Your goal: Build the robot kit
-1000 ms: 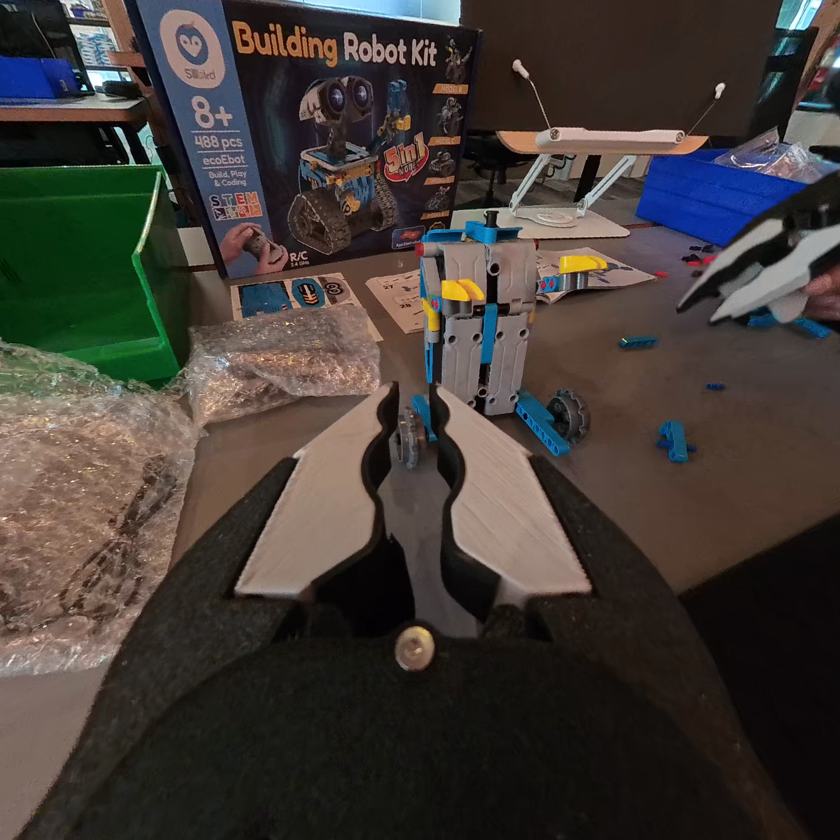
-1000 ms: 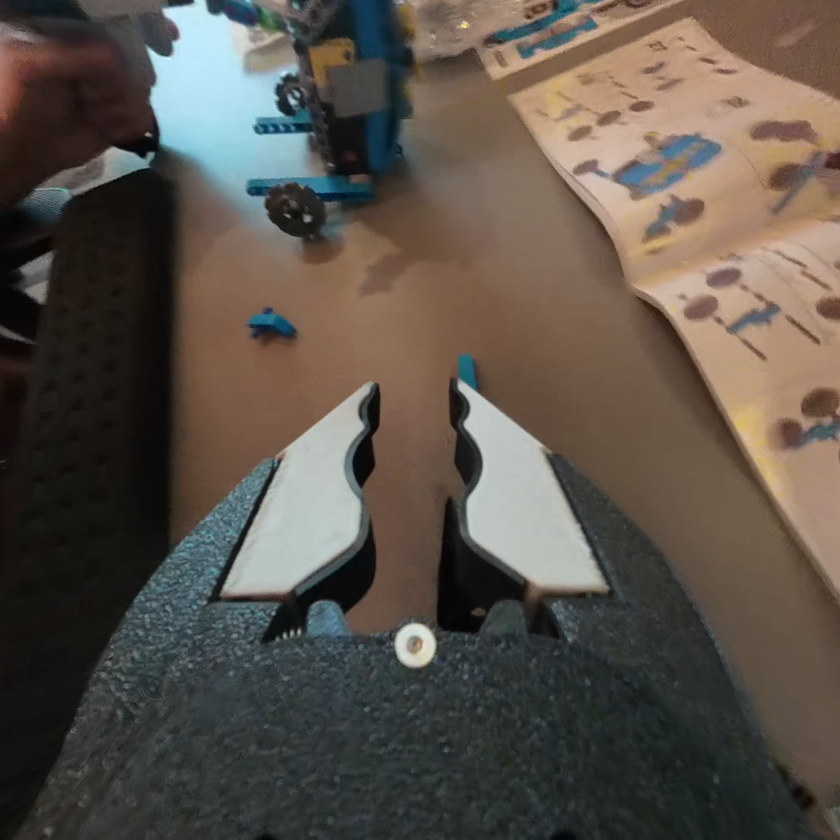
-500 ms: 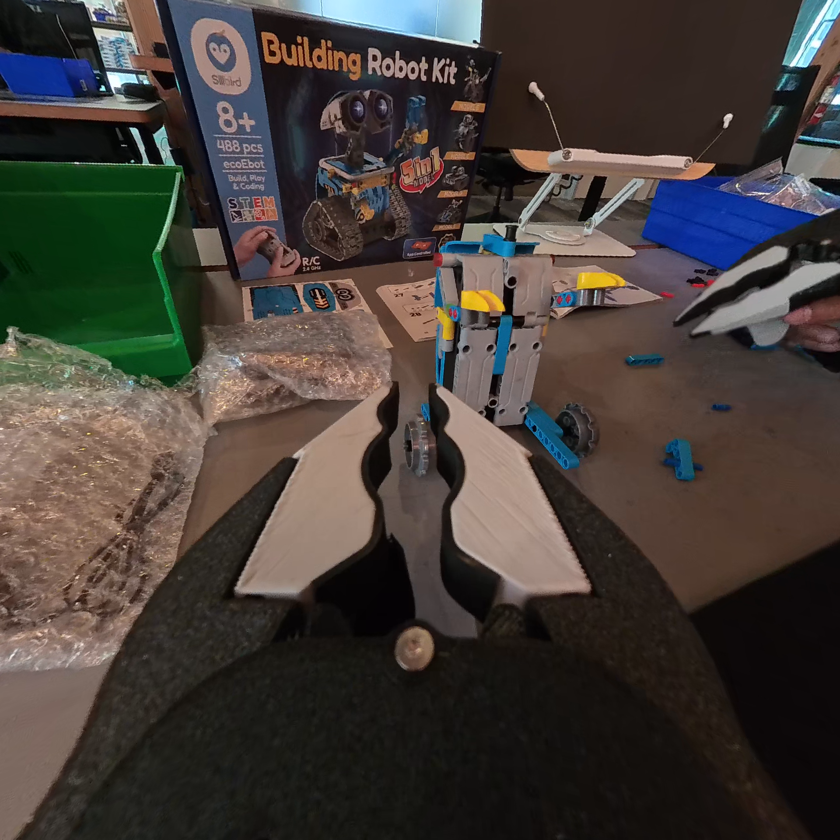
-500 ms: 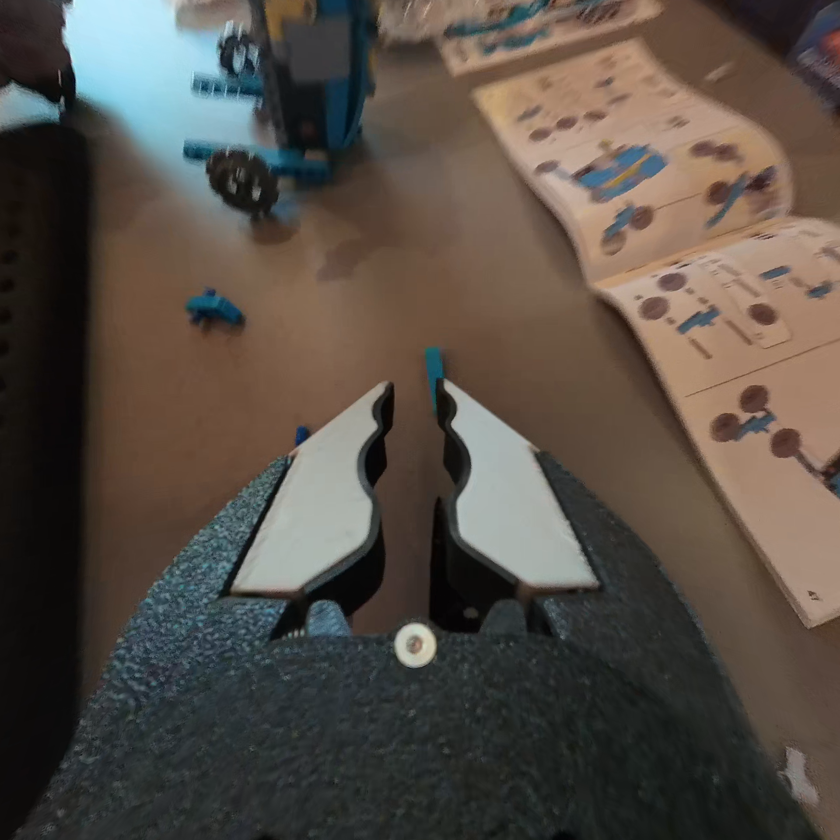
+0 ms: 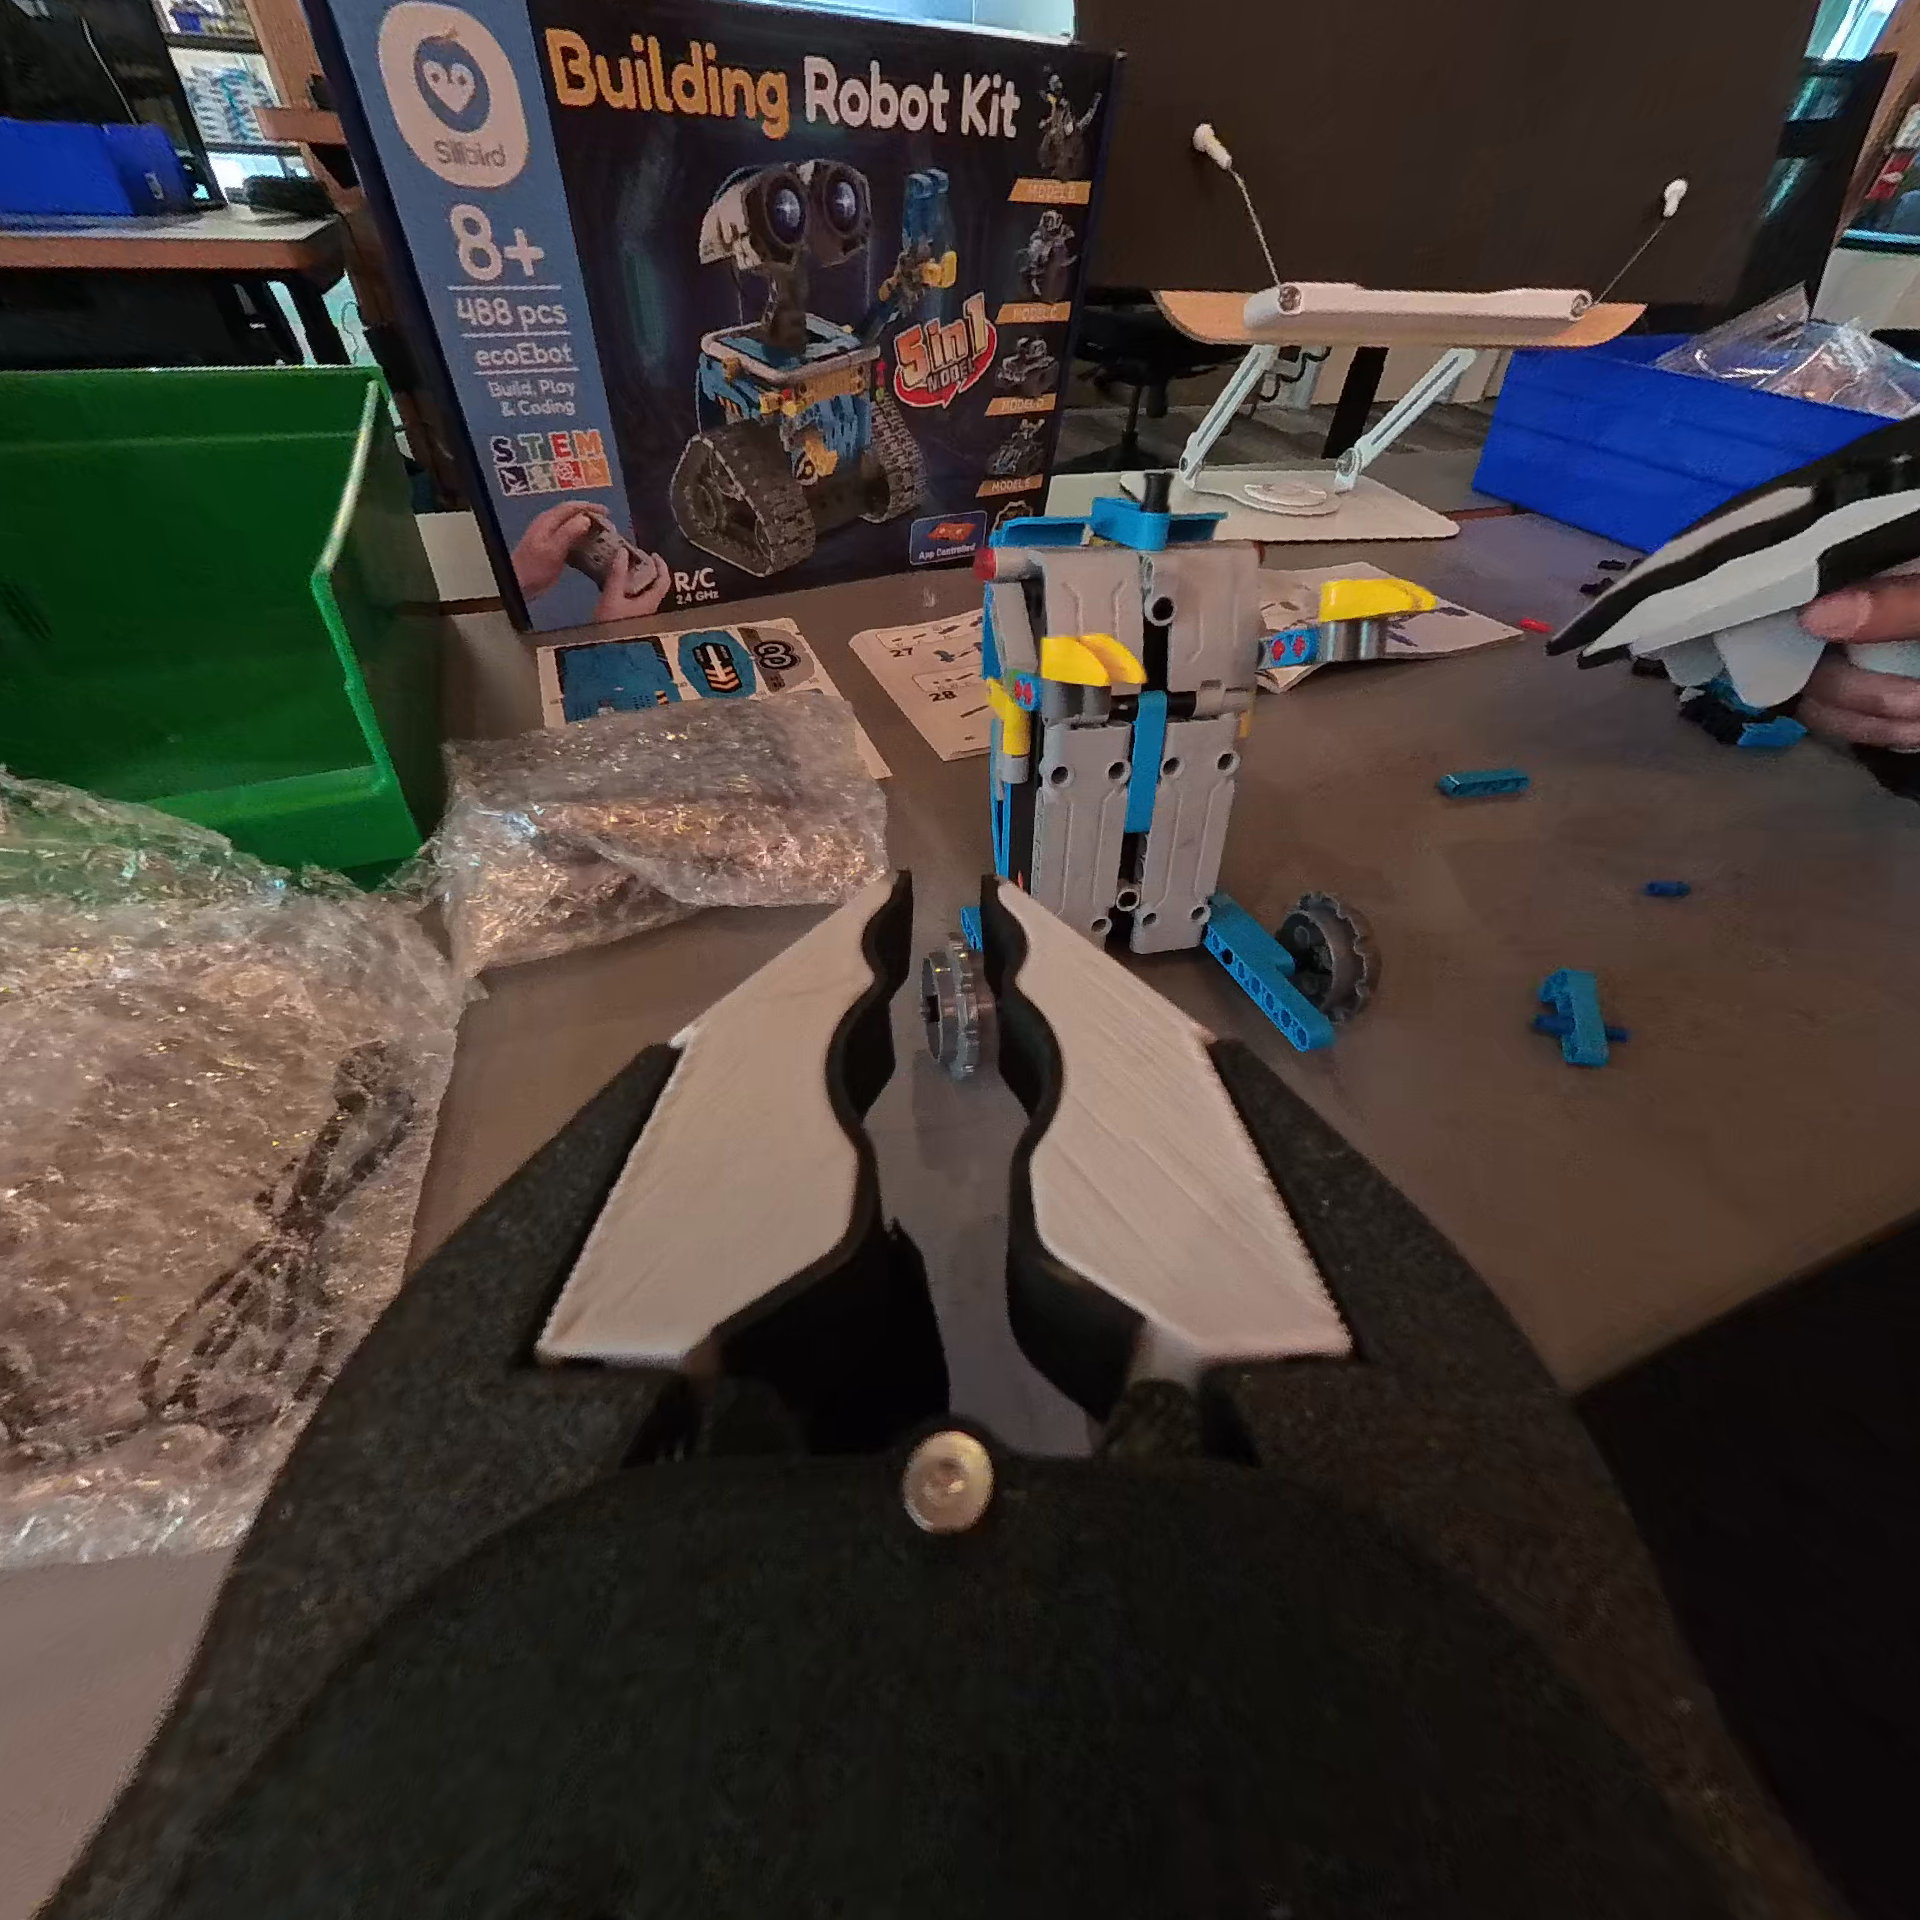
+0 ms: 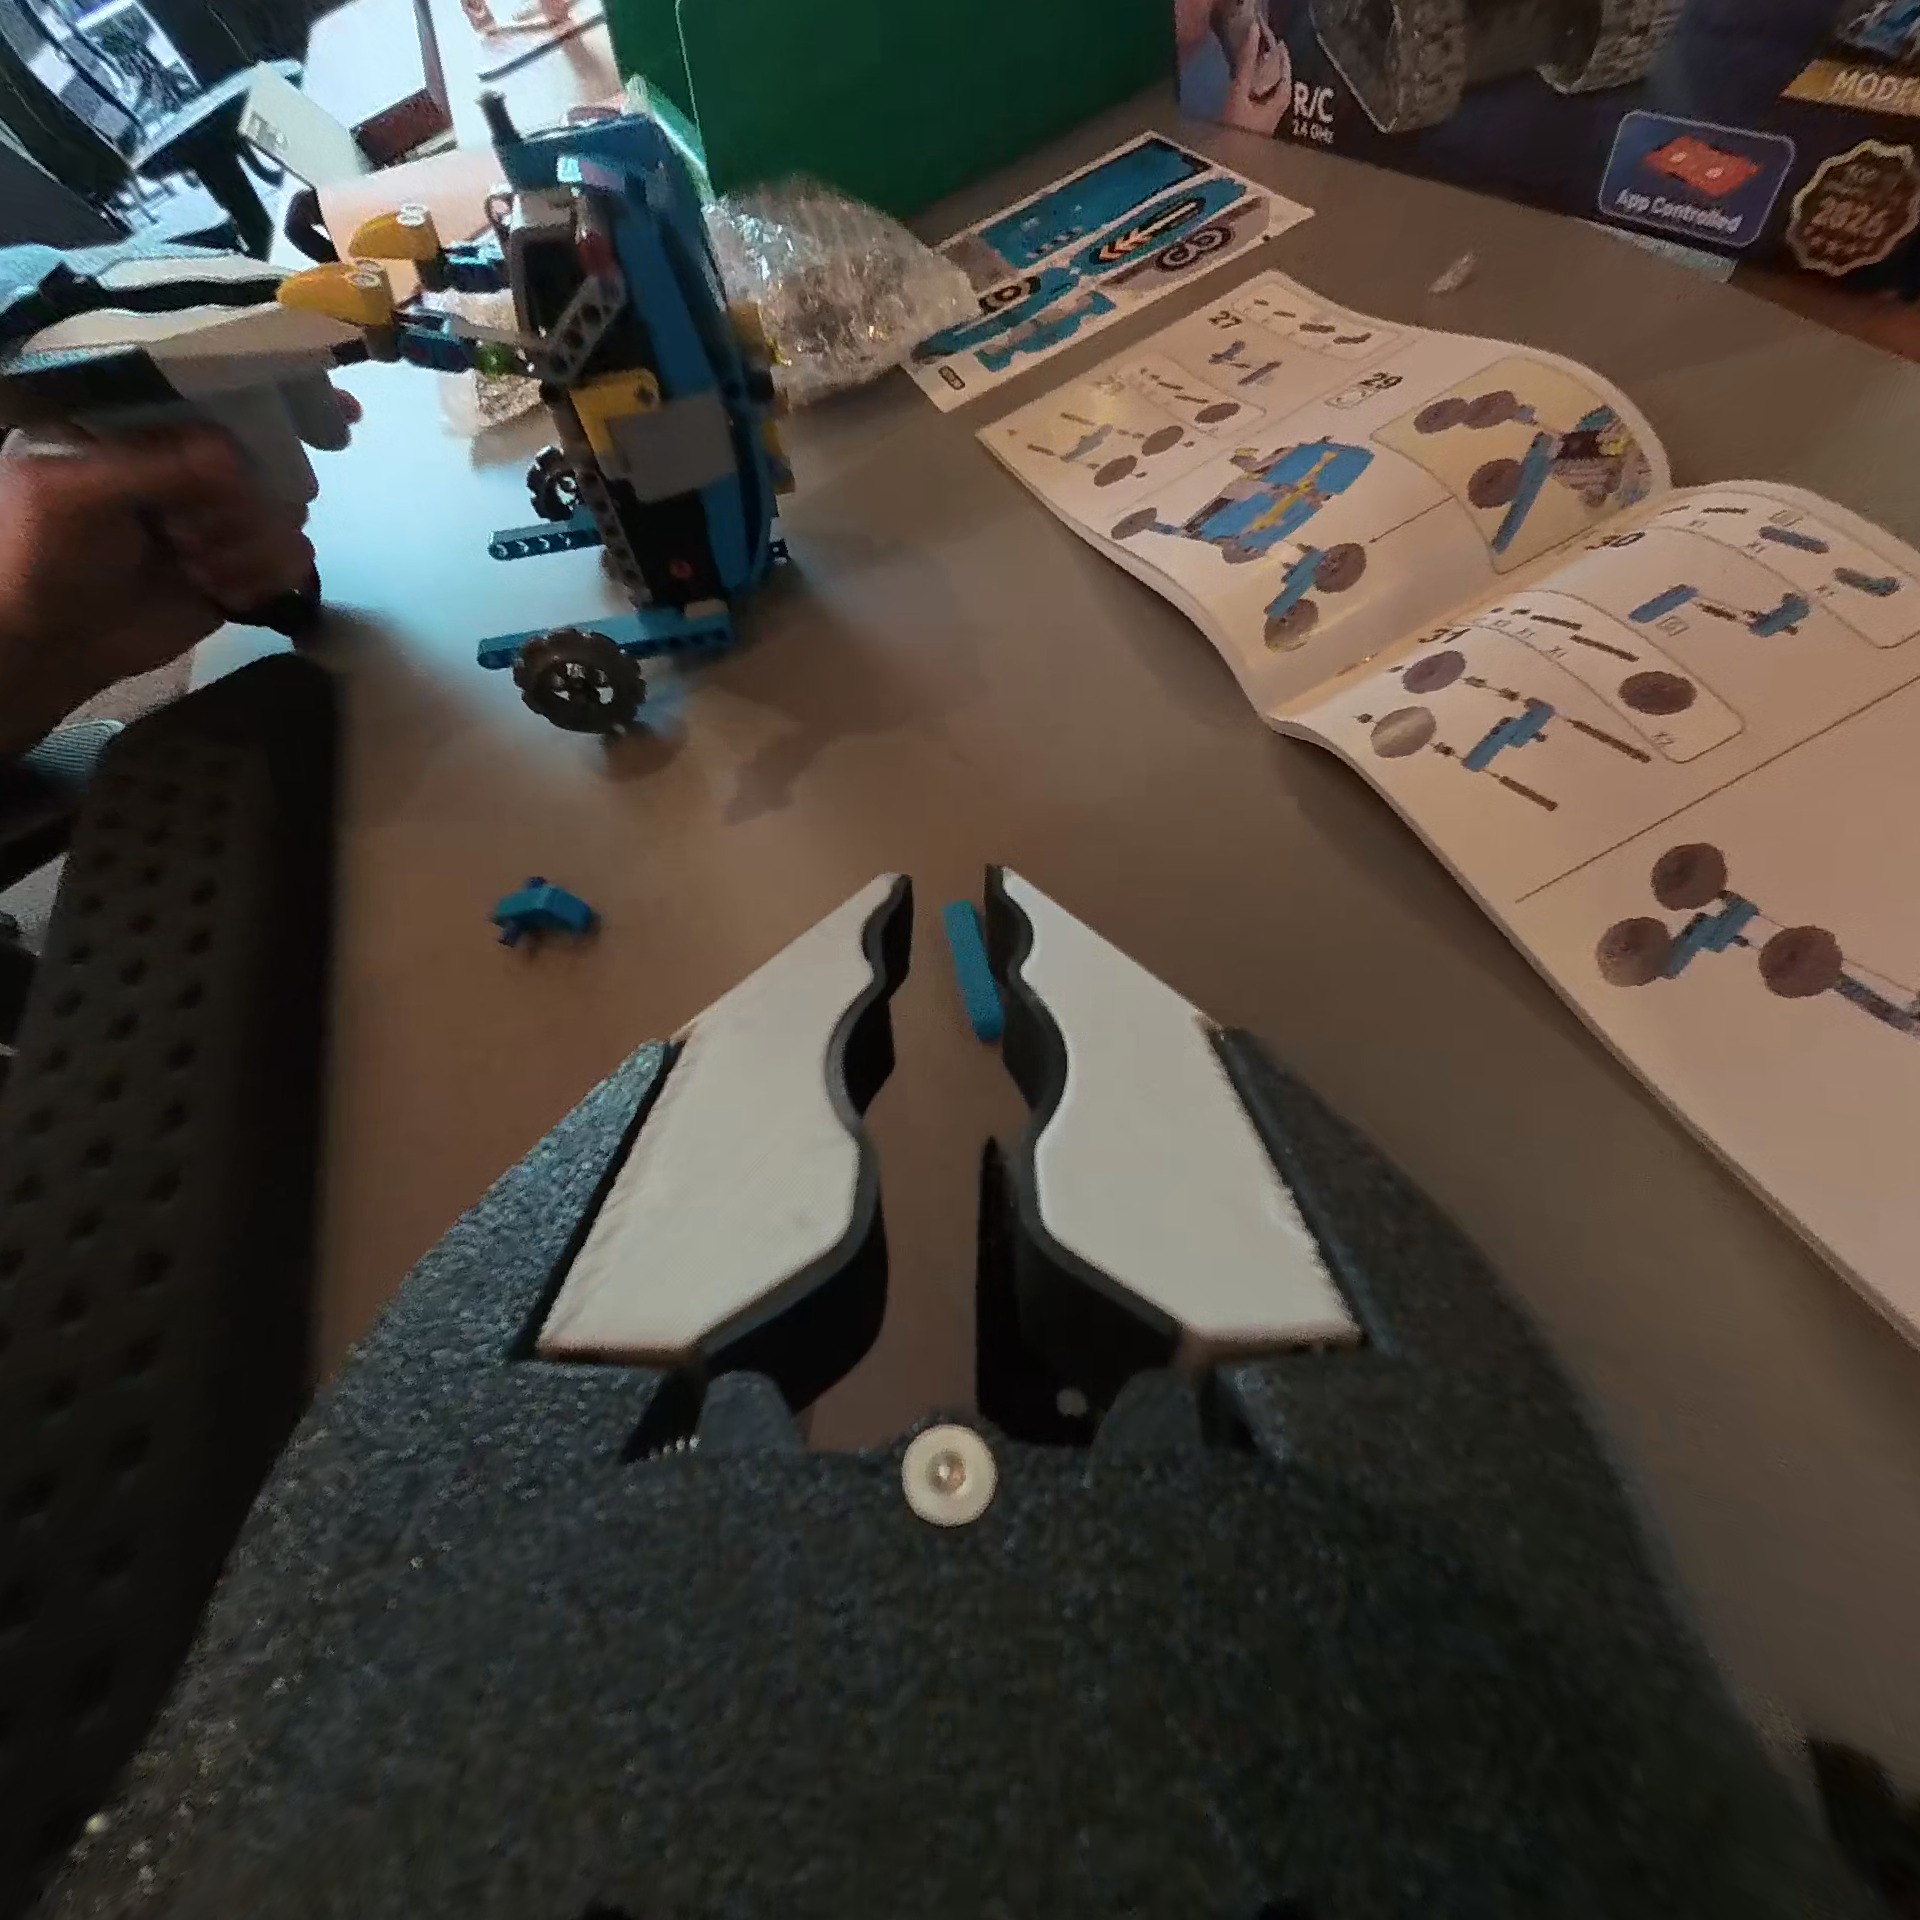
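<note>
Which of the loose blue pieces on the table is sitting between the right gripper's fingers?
The straight blue beam, lying flat between the right gripper's open fingers beside the right finger. The knobbly blue connector lies farther left, outside the fingers.

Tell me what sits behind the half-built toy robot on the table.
Behind the toy robot stands the kit box, with an open instruction booklet and a sticker sheet lying flat. The robot's body hides part of the booklet.

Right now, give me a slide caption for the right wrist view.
Right gripper open around a small blue beam on the grey table, beside an open instruction booklet.
</note>
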Demonstrator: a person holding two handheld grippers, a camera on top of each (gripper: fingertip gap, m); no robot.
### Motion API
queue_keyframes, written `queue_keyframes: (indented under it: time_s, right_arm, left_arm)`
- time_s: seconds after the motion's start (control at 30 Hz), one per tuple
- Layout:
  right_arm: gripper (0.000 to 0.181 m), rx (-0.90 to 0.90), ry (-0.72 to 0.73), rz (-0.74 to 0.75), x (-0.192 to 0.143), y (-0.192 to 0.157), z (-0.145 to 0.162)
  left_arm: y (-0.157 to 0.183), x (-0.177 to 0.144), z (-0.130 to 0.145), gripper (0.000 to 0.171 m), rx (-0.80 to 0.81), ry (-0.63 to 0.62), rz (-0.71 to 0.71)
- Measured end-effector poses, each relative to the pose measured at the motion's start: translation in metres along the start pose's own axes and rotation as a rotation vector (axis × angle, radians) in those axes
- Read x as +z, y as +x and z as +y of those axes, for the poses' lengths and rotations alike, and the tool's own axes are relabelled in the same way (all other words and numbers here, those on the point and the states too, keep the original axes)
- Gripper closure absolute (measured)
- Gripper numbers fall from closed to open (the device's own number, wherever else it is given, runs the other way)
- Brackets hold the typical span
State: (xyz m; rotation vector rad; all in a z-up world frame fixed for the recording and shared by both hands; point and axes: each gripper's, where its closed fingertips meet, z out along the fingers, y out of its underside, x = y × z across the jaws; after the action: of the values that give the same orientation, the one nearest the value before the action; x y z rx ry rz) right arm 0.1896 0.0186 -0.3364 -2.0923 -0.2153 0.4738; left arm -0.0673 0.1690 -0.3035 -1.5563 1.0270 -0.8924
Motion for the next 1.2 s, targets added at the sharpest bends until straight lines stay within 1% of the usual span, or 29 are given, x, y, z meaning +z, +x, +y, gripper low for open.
queue_keyframes:
  time_s: [0.17,0.27,0.33,0.37,0.47,0.57,0.7,0.83,0.97,1.03,1.2]
  right_arm:
    - [0.169,-0.011,-0.057,0.009,0.001,0.003,0.011]
    - [0.163,-0.081,-0.115,-0.11,-0.003,-0.02,0.017]
    - [0.162,-0.186,-0.102,-0.152,-0.01,-0.034,0.014]
    - [0.163,-0.21,-0.088,-0.156,-0.013,-0.038,0.011]
    - [0.161,-0.179,-0.106,-0.205,-0.016,-0.049,0.012]
    - [0.159,-0.192,-0.144,-0.194,-0.011,-0.056,0.018]
    - [0.159,-0.206,-0.196,-0.148,-0.001,-0.058,0.026]
    - [0.159,-0.187,-0.193,-0.018,0.005,-0.039,0.024]
    - [0.162,-0.279,-0.158,0.292,-0.006,0.004,0.01]
    - [0.162,-0.298,-0.113,0.323,-0.009,0.005,0.002]
    - [0.162,-0.261,-0.014,0.285,-0.008,-0.003,-0.01]
  left_arm:
    - [0.0,0.0,0.0,0.159,-0.004,-0.001,0.003]
    - [0.001,0.001,0.001,0.159,0.003,-0.006,0.005]
    - [0.001,0.001,0.001,0.159,0.004,-0.006,0.006]
    - [0.001,0.001,0.001,0.159,0.003,-0.006,0.006]
    - [0.0,0.001,0.001,0.159,-0.002,-0.007,0.006]
    - [-0.002,-0.001,0.001,0.159,0.004,-0.004,-0.007]
    - [-0.004,-0.002,0.002,0.159,0.012,-0.011,-0.024]
    - [-0.005,-0.001,0.004,0.159,0.01,-0.026,-0.031]
    - [-0.007,0.001,0.006,0.159,-0.01,-0.038,-0.028]
    - [-0.008,0.001,0.007,0.159,-0.025,-0.041,-0.023]
    - [-0.01,0.004,0.01,0.159,-0.053,-0.064,-0.02]
